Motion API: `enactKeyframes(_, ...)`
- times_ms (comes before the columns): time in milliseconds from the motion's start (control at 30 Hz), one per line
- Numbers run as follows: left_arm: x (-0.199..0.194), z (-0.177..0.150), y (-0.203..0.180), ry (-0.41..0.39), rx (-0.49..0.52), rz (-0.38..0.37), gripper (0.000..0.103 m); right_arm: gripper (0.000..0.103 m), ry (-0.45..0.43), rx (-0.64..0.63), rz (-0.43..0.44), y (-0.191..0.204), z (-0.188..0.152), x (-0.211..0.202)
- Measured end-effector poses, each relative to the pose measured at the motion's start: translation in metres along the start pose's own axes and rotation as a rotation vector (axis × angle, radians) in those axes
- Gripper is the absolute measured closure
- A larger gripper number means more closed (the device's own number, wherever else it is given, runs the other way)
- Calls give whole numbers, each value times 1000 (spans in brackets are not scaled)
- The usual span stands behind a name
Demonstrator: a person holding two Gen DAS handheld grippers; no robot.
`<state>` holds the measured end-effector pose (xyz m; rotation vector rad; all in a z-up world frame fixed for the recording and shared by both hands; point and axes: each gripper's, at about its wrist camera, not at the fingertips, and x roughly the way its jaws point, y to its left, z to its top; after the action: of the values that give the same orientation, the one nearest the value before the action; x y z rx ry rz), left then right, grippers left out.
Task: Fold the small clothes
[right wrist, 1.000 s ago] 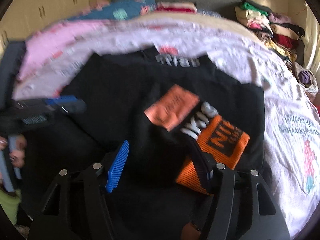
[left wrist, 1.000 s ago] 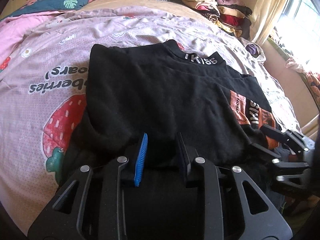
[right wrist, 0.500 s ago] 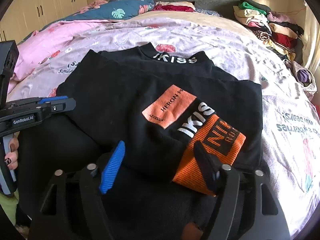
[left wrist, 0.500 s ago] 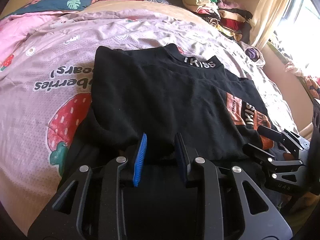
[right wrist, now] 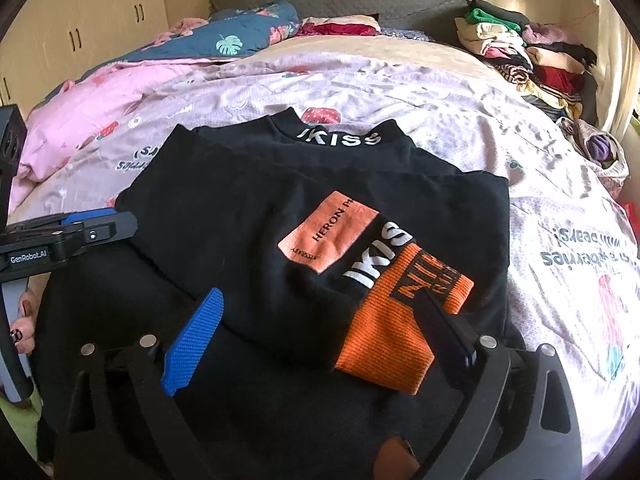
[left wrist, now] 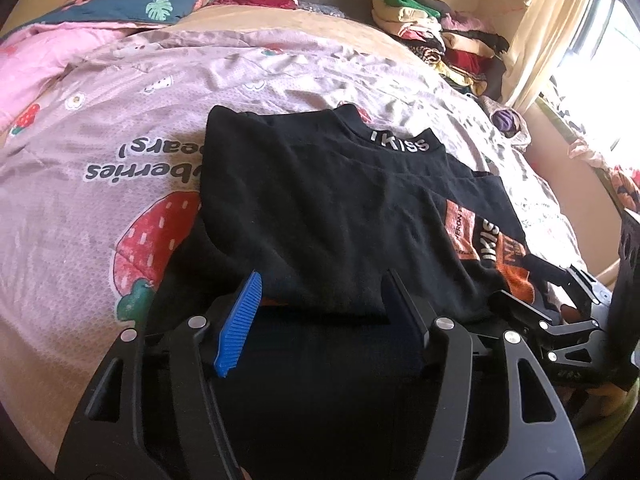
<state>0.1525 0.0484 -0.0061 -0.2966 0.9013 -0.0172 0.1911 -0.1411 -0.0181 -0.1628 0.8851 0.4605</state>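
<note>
Sweater (right wrist: 256,216) flat on bedspread (left wrist: 100,184), sleeves folded in. Left gripper (left wrist: 320,304) and right gripper (right wrist: 320,320) both spread wide at near hem, holding nothing. Risk: pinching only top layer, dragging sleeves askew.

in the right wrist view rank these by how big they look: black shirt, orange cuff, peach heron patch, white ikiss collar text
1. black shirt, by far the largest
2. orange cuff
3. peach heron patch
4. white ikiss collar text

The cuff lies nearest the camera, so its lead over the patch may be partly fisheye nearness.
</note>
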Motion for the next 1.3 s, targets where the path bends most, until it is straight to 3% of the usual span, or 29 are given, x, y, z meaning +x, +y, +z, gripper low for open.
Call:
enactKeyframes(67,-1,1,1,-2,-5,7,47,7,-4,6,-1,-1,0,-2)
enactKeyframes(100,-3,0,2,-4,-5,10,29,7,-6,8,-2,-2,0,-2)
enactKeyframes(133,-4,0,2,-9,-5,13,20,7,-8,10,-3,-2,1,-3)
enactKeyframes(300,-14,0,-2,-29,6,24,17,6,-34,16,-4,-3,3,-12)
enactKeyframes(367,-17,1,-2,-35,6,30,9,6,-49,22,-1,-4,5,-16)
enactKeyframes(1300,-78,1,-3,-123,42,27,9,5,-244,72,-4,0,11,-91)
